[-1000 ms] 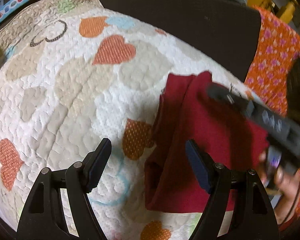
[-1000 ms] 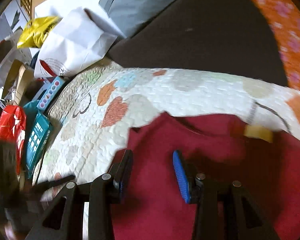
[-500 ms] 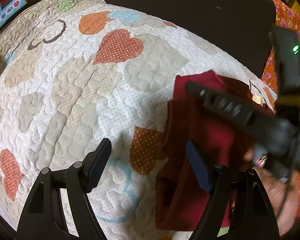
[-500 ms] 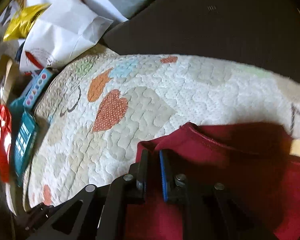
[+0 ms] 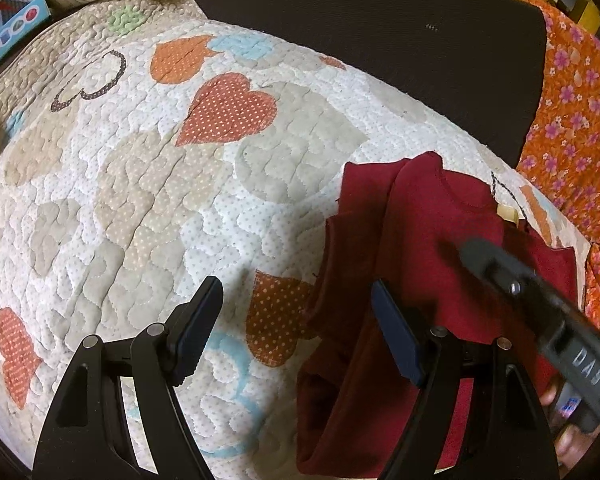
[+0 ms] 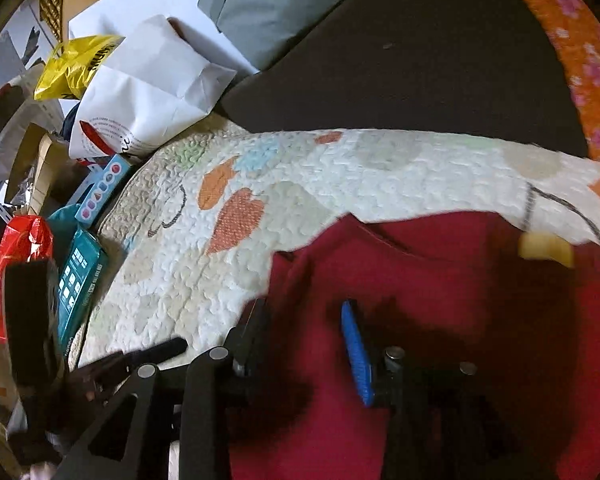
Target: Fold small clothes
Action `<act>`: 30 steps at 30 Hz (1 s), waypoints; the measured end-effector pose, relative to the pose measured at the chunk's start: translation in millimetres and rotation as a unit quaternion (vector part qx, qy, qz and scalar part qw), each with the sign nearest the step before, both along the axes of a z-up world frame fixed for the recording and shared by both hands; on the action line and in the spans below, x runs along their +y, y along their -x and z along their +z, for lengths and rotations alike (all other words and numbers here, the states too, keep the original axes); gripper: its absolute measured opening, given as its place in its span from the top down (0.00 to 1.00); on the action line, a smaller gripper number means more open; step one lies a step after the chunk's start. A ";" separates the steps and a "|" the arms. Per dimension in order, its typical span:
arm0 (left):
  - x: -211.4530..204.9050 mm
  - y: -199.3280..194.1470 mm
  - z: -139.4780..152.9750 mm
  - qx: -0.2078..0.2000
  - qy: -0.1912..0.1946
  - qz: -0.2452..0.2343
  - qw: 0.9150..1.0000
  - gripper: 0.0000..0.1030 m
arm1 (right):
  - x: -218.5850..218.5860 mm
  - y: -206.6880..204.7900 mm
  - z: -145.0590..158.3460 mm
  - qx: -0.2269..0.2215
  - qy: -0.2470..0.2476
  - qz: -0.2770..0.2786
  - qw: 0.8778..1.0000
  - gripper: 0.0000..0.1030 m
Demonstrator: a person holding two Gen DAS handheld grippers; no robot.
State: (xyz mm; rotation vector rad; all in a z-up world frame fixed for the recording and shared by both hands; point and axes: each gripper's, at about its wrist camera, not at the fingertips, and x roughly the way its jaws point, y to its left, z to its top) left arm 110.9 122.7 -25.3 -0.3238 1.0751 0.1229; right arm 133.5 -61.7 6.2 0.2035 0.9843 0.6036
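A dark red small garment (image 5: 432, 240) lies partly folded on a heart-patterned quilt (image 5: 180, 200), its left side doubled over; a yellow label (image 5: 507, 213) shows at the neck. My left gripper (image 5: 296, 320) is open and empty, low over the quilt at the garment's left edge. My right gripper (image 6: 306, 334) is open just above the red garment (image 6: 440, 280); it holds nothing. It also shows in the left wrist view (image 5: 532, 292) at the right, above the garment.
A dark cushion (image 5: 380, 40) lies beyond the quilt, with orange flowered fabric (image 5: 572, 120) at the right. White paper bags (image 6: 148, 96), a yellow bag (image 6: 76, 64), boxes (image 6: 80, 280) and a red bag (image 6: 16, 264) crowd the left side.
My right gripper, shut on the garment's folded edge half a second ago, has opened and let it go. The garment's left side now lies folded over. My left gripper barely moved.
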 end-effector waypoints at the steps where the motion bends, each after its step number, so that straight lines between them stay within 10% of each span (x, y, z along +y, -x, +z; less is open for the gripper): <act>1: -0.2 0.1 0.0 0.000 0.001 0.000 1.000 0.26 | -4.5 2.3 -1.6 0.001 0.004 -0.004 1.000 0.66; 12: 0.5 -10.8 -7.8 0.001 0.042 -0.008 0.999 0.25 | -34.0 9.6 -18.8 -0.029 0.096 -0.037 0.994 0.66; 30: -5.0 -17.8 -3.6 -0.015 0.131 -0.038 0.991 0.19 | -83.8 5.8 -24.5 -0.007 0.054 -0.068 0.996 0.66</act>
